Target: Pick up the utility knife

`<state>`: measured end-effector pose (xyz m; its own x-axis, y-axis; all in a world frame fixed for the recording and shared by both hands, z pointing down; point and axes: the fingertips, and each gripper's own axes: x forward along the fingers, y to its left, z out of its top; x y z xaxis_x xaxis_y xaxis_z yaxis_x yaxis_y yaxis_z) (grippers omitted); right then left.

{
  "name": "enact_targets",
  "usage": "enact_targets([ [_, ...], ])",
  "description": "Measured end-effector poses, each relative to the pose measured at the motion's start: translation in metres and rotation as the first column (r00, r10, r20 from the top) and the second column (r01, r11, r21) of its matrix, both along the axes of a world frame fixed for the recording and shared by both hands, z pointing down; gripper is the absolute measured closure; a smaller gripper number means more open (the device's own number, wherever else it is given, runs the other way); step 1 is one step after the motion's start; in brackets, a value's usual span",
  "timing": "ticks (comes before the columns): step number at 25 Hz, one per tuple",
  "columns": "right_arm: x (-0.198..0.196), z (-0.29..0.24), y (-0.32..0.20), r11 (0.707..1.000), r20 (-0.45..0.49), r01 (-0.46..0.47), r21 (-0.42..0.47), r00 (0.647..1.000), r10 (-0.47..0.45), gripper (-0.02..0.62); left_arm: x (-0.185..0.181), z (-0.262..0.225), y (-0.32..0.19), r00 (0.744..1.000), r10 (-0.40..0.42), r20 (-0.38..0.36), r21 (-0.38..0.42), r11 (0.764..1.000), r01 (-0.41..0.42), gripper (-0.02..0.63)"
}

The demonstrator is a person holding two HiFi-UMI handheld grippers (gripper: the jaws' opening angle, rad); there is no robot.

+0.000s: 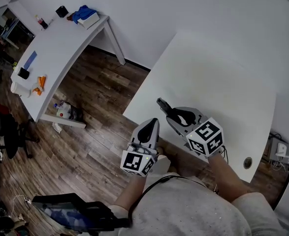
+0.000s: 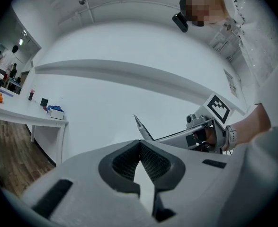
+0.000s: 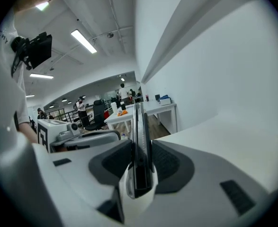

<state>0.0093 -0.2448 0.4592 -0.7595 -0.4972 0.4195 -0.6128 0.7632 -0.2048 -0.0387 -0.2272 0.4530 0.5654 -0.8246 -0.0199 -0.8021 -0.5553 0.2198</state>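
Seen from the head, a person holds two grippers over the near edge of a white table [image 1: 208, 73], one of two white tables in the room.

The right gripper [image 1: 174, 116] has its jaws closed on the utility knife [image 1: 160, 103]. The knife's dark pointed end sticks out past the fingertips and is held off the table top. In the right gripper view, the right gripper [image 3: 141, 161] clamps the utility knife [image 3: 138, 126] edge-on, with one pad pressed to each flat side. In the left gripper view, the utility knife [image 2: 143, 130] shows as a slim point against the white wall.

The left gripper [image 1: 152, 123] is just beside the right one. In its own view, the left gripper [image 2: 139, 144] has its jaws together with nothing between them.

Each gripper carries one marker cube [image 1: 206, 137] printed with black-and-white square patterns, so there are two cubes.

The second table, a desk [image 1: 60, 48], stands well apart across the wooden floor [image 1: 100, 87]. On it are:
- one bottle [image 1: 42, 22] with a red label, too small to read
- one white box [image 1: 90, 21] with something blue on top
- one blue sheet [image 1: 30, 60]
- two small black objects [image 1: 61, 11]
- two small orange things [image 1: 41, 81]

A dark screen [image 1: 70, 213] sits at the lower left.
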Motion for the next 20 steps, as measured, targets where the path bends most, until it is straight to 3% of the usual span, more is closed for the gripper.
enact_targets([
  [13,0.014,-0.034,0.012,0.991,0.192,-0.126,0.054,0.975,0.113,0.459,0.009,-0.022,0.008,1.000,-0.024,-0.002,0.030,0.999,0.024,0.598],
  [20,0.015,-0.041,0.013,0.985,0.235,-0.161,0.064,0.962,0.141,0.459,0.009,-0.021,0.012,1.000,-0.018,-0.003,0.034,0.999,0.019,0.598],
])
